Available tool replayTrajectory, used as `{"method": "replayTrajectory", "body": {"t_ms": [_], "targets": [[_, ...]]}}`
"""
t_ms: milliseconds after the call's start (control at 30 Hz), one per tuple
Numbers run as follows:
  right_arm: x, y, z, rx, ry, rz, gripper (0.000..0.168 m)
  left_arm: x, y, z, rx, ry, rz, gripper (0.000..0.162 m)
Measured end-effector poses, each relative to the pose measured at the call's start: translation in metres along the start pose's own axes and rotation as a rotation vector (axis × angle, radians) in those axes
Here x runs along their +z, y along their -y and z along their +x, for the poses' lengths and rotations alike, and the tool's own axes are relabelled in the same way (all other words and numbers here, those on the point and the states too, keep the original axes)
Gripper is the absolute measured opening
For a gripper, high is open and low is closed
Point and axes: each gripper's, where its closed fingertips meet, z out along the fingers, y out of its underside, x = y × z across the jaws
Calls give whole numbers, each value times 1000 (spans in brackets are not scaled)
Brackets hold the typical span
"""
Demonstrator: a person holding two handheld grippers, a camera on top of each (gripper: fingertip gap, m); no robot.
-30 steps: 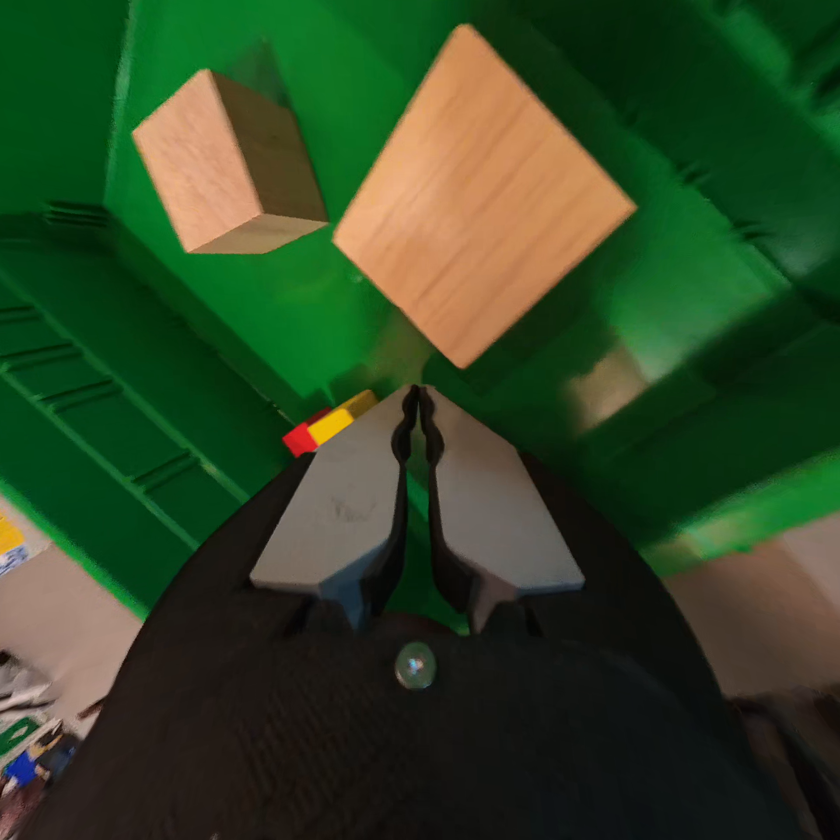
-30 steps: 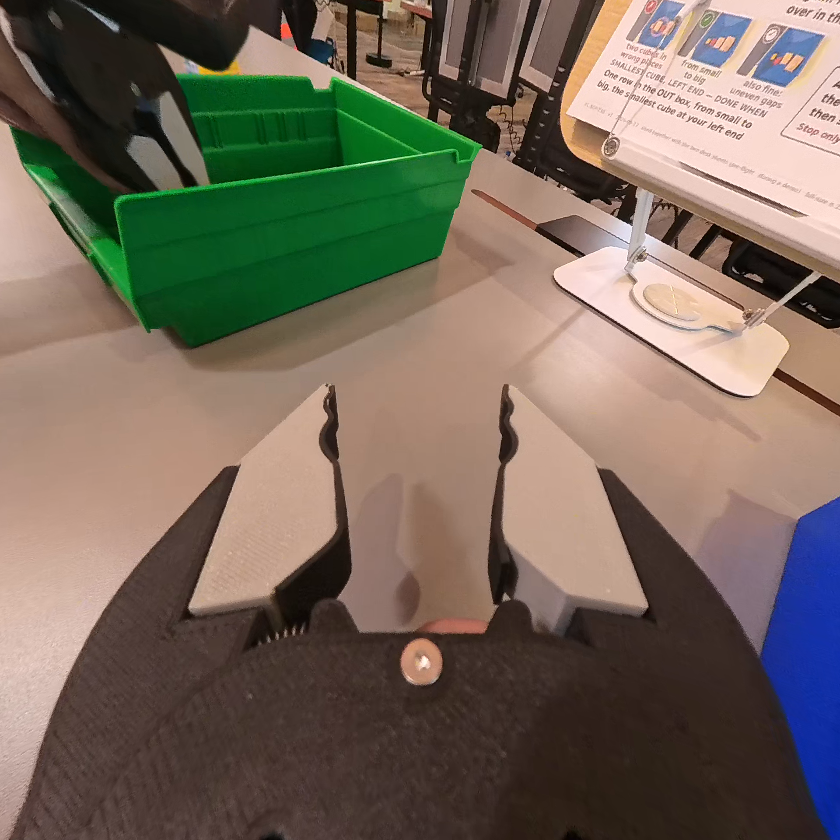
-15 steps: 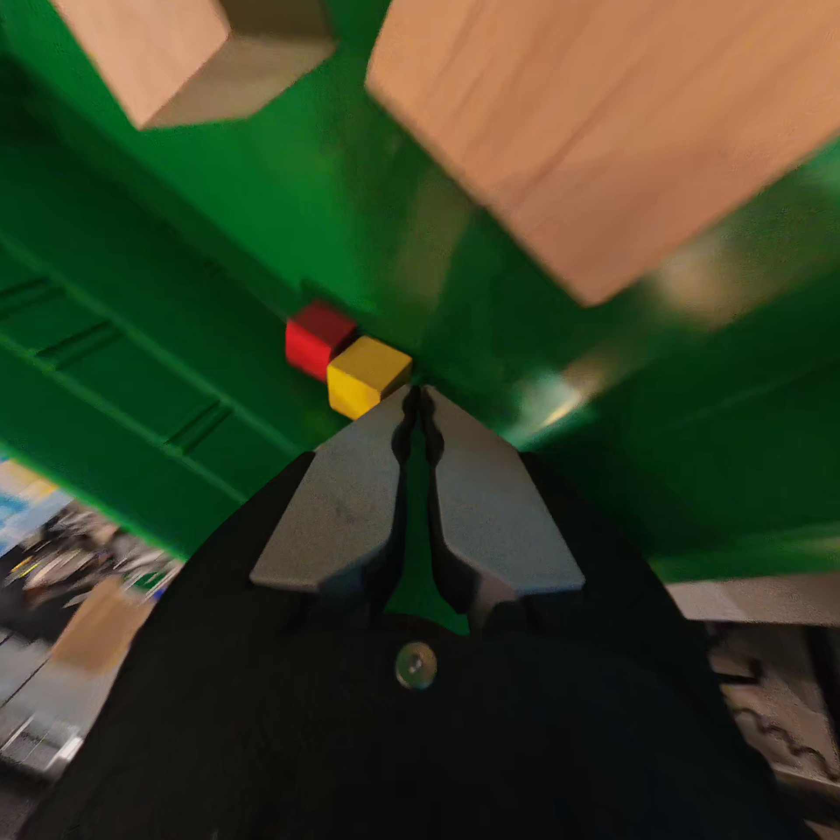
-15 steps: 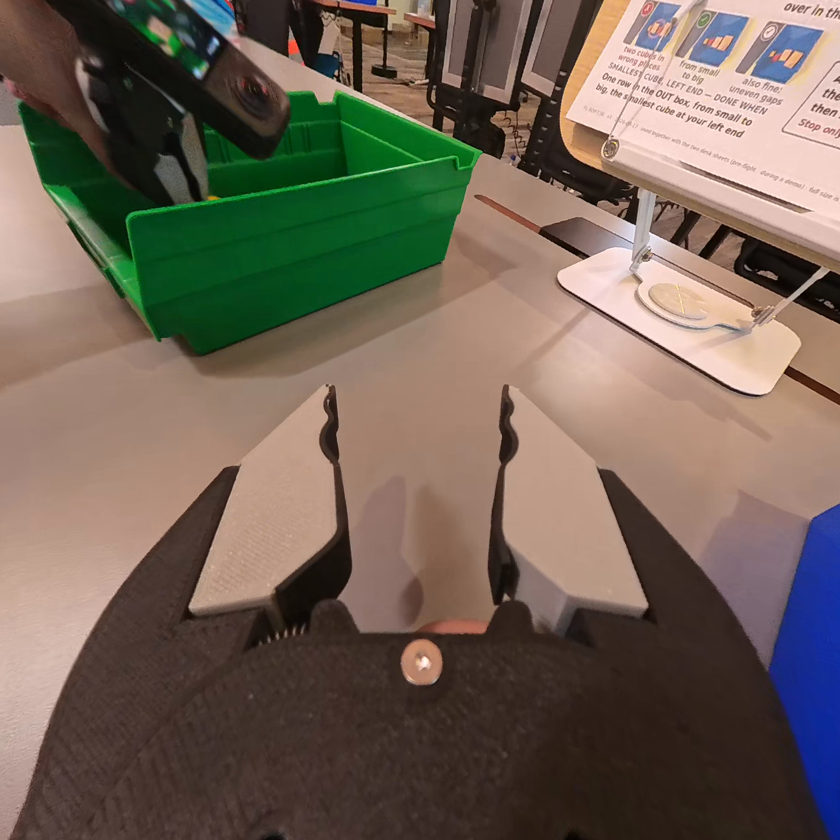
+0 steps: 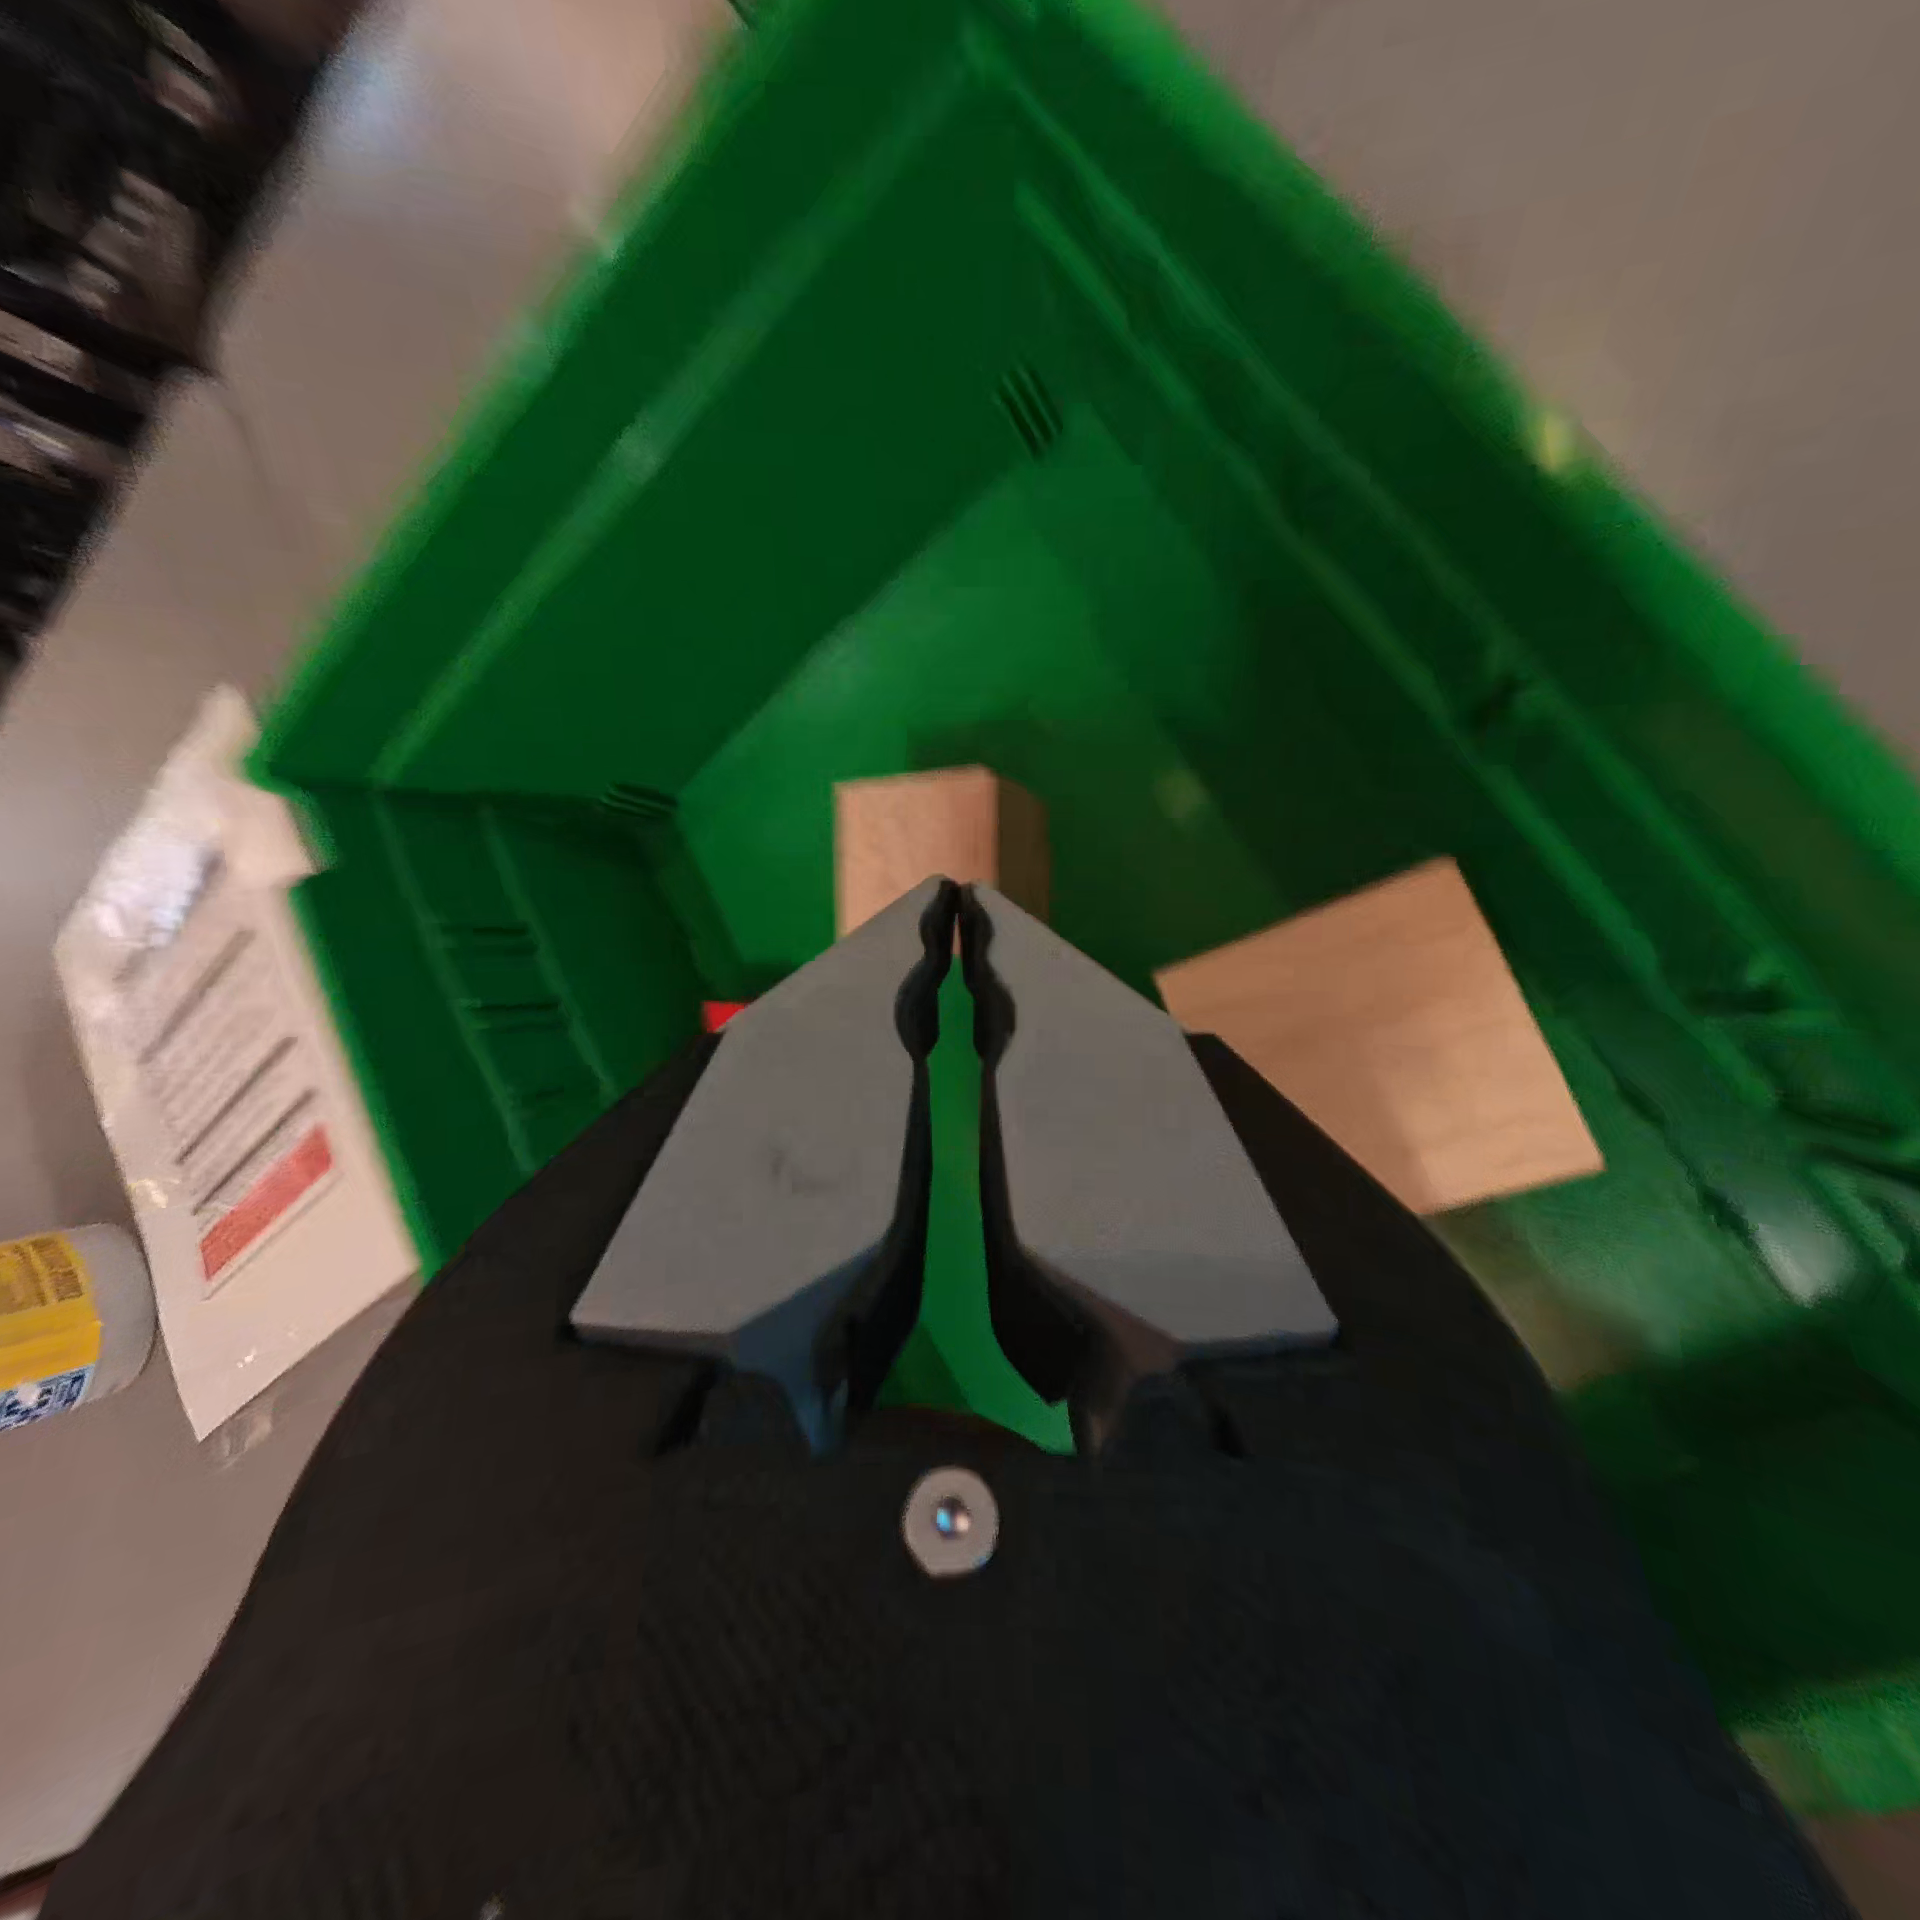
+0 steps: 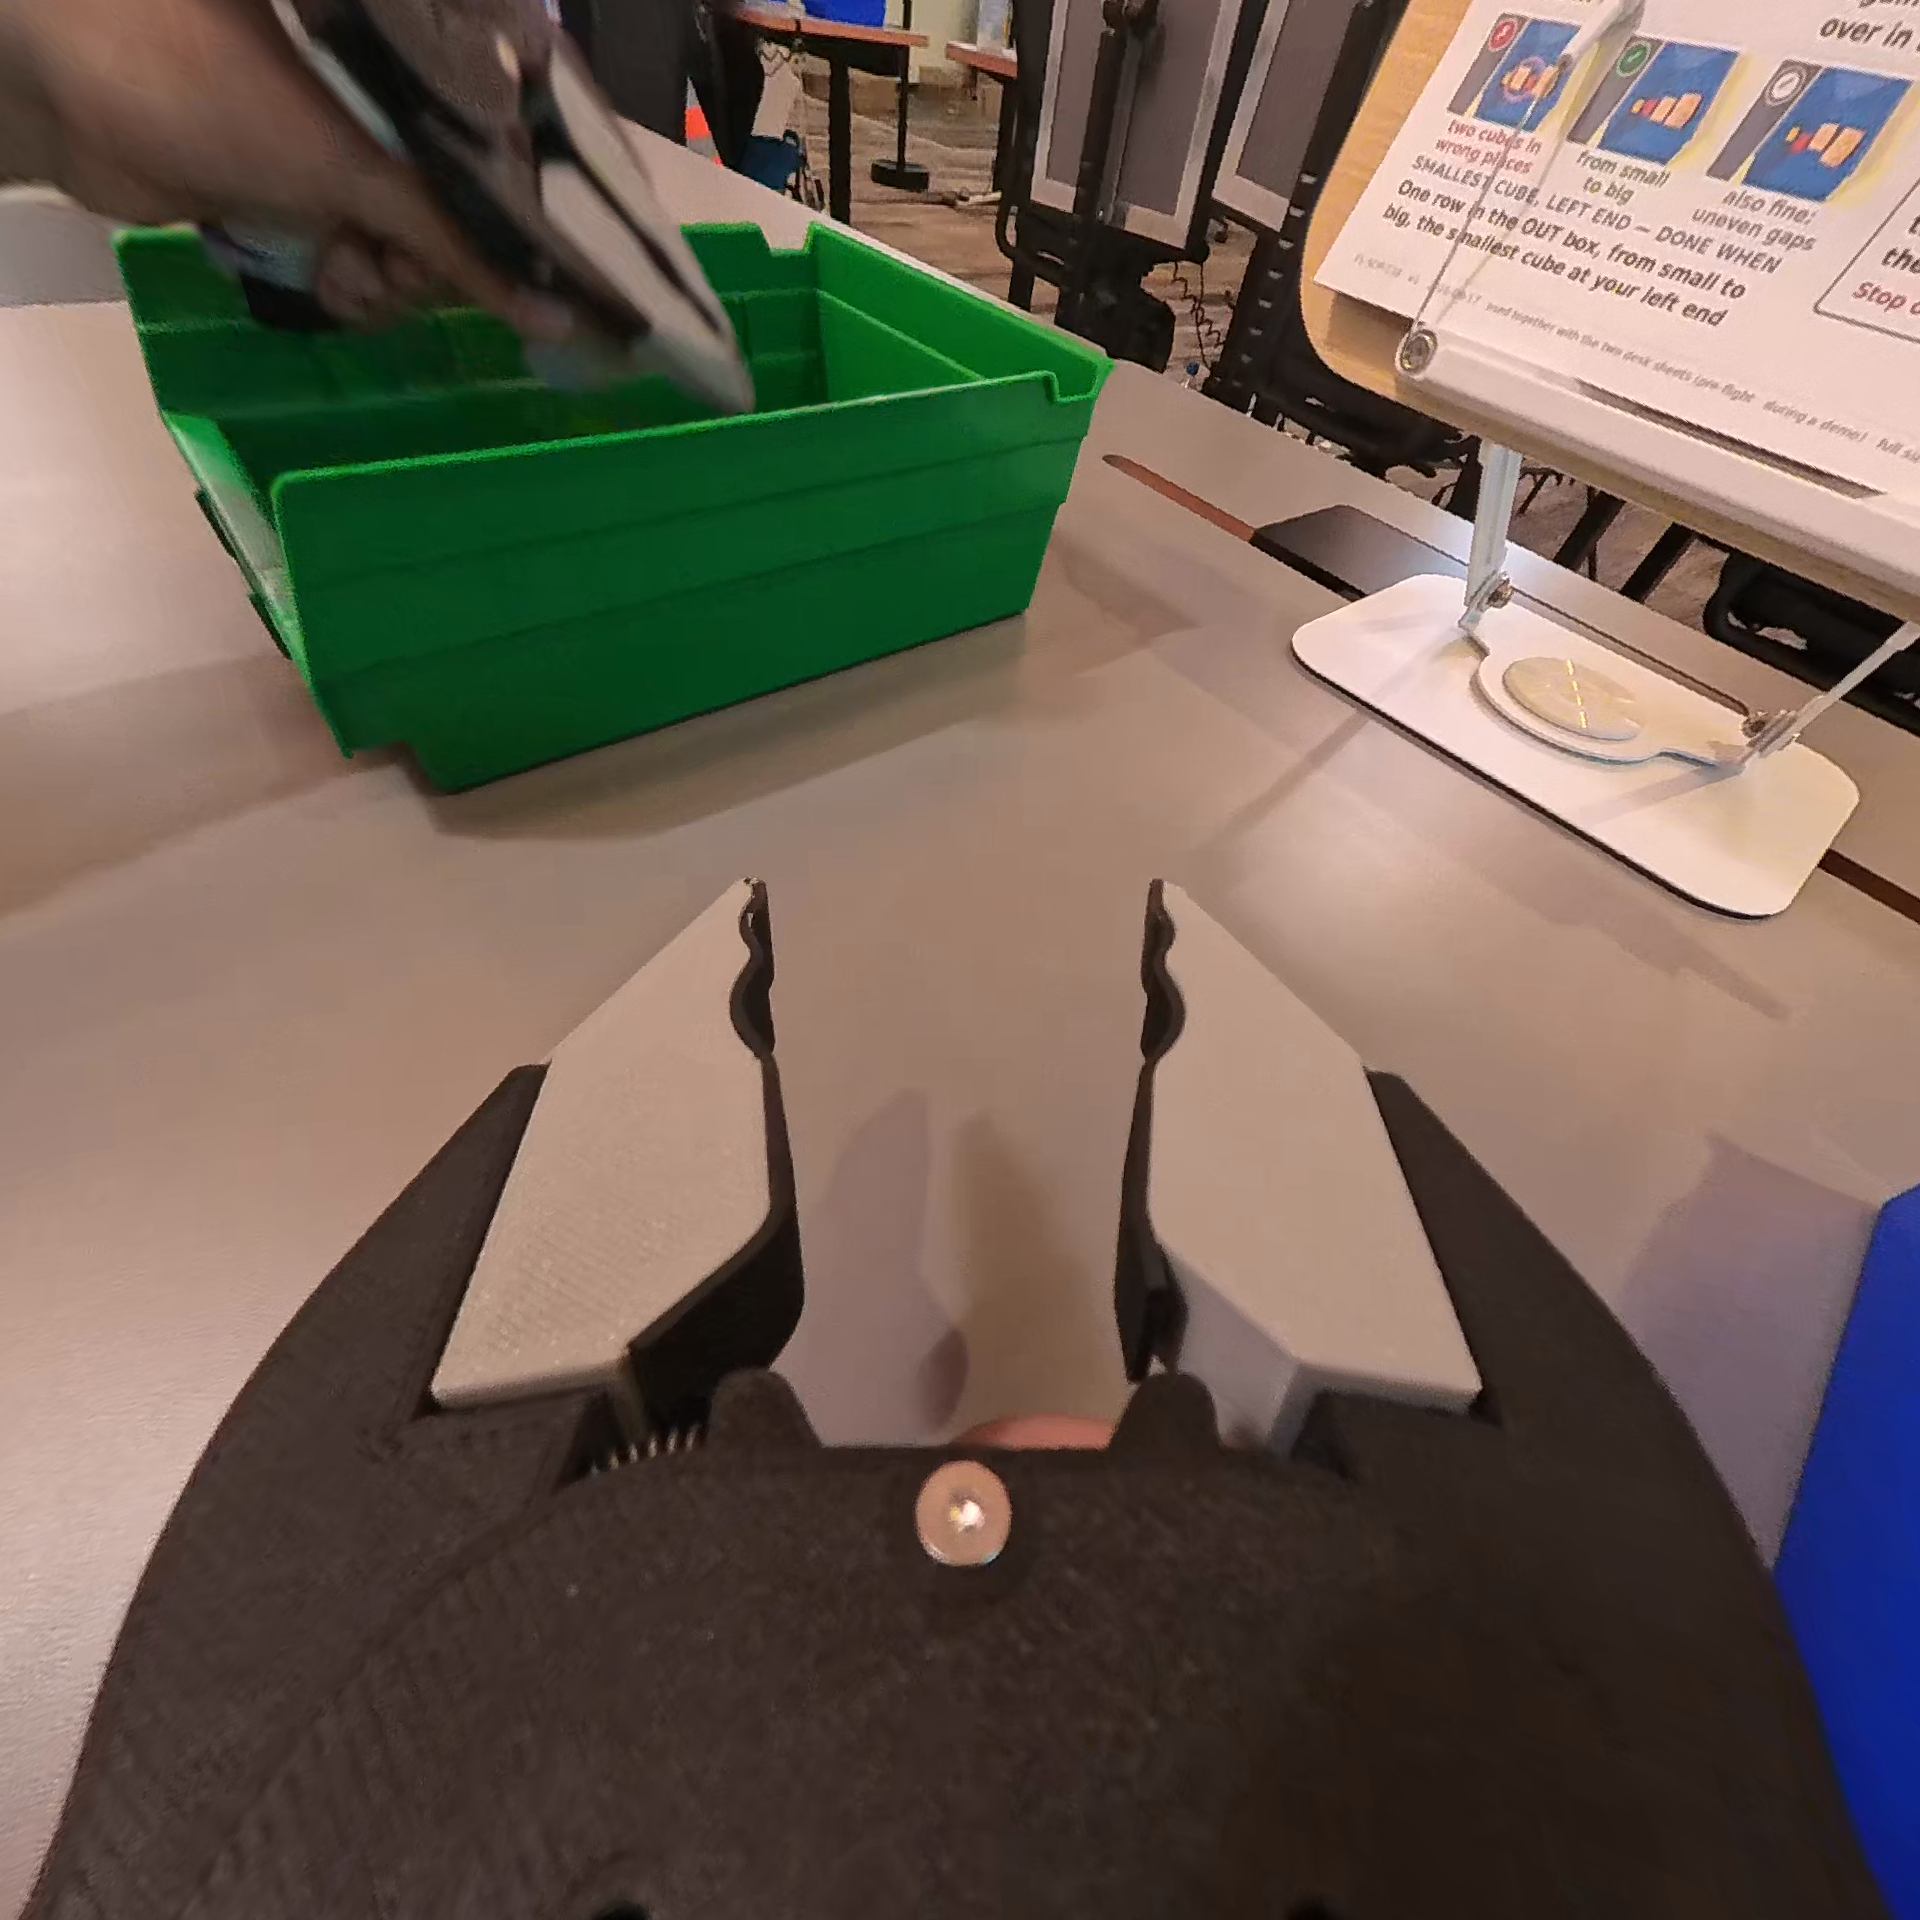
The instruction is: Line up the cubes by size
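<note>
While shut, left gripper (image 5: 957,902) before smaller wooden cube (image 5: 914,831).

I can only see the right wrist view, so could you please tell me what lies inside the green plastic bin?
Observer: A smaller wooden cube and a larger wooden cube sit apart inside the green plastic bin.
Operator: Is the left gripper holding one?
Observer: No, the left gripper has its jaws shut on nothing.
Operator: Is anything else in there?
Observer: A small red block peeks out beside the left gripper, mostly hidden.
</note>
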Motion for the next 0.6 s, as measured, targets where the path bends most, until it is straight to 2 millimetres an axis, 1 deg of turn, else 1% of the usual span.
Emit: {"method": "replayTrajectory", "body": {"t_ms": [33,67,100,133,167,200,233,267,300,367,400,433,467,500,600], "targets": [[0,0,-1,-7,0,0,69,-11,17,-7,-39,-1,87,0],[0,0,-2,-13,1,-2,70,-24,33,-4,-57,-69,175,0],[1,-1,-2,-17,2,-5,70,-38,46,9,-46,-186,253,0],[1,-1,-2,-19,2,-6,70,-52,54,28,-5,-323,305,5],[1,-1,-2,-19,2,-6,70,-66,54,49,78,-453,325,17],[1,-2,-2,-15,4,-5,70,-77,47,66,195,-533,323,35],[1,-2,-2,-10,6,-6,70,-82,37,77,335,-553,312,43],[1,-2,-2,-3,9,-8,70,-81,28,79,451,-521,295,34],[1,-3,-2,4,13,-8,70,-79,21,80,518,-510,256,33],[1,-3,-1,10,12,-6,70,-75,6,85,531,-584,118,53],[1,-3,1,10,9,-6,70,-71,0,87,536,-613,56,58],[0,-3,2,13,6,-6,70,-65,-6,88,557,-624,5,58],[0,-3,2,18,7,-6,70,-58,-12,89,587,-618,-43,61],[0,-3,2,26,11,-3,70,-49,-19,88,621,-603,-100,69],[-1,1,-1,45,34,9,70,-20,-44,81,745,-502,-305,99]]}}
